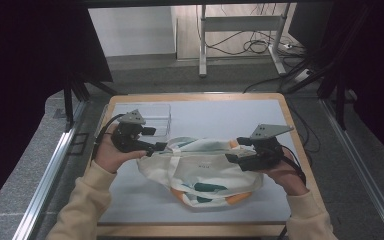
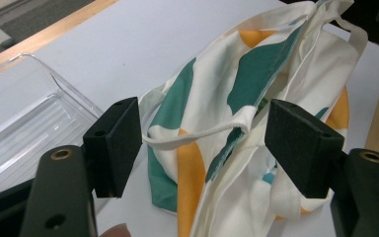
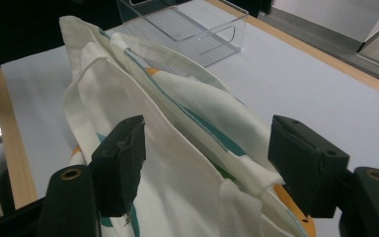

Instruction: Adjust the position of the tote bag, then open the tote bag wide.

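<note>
Table (image 1: 280,107): wooden rim, pale blue-grey top.

Tote bag (image 1: 205,170): cream cloth with teal and orange patches, lying slumped and creased across the middle of the table, nearer the front edge than the back. Mouth faces the back edge; top hem gathered and partly parted in the middle. In the left gripper view a thin cream strap or hem loops loose across the gap between the jaws. Something green shows just inside the mouth; cannot tell what.

Clear plastic tray (image 1: 152,117): open-topped, at the back-left part of the table, just behind the bag's left end.

Left gripper (image 1: 156,146): at the bag's left end, jaws spread wide with the hem and strap between them, pads not pressing. Released.

Right gripper (image 1: 232,156): at the bag's right end, jaws also spread wide, folded top edge of the bag lying between them, no pinch visible. Released.

Risks, as judged from here:
- Cloth is layered at both ends. A close could catch both walls of the mouth together, pinning it shut instead of opening it.
- Left jaws may take only the thin strap; the bag body would then sag and slide.
- Limp fabric; uneven pull from the two ends could drag the whole bag toward the tray or bunch it.
</note>
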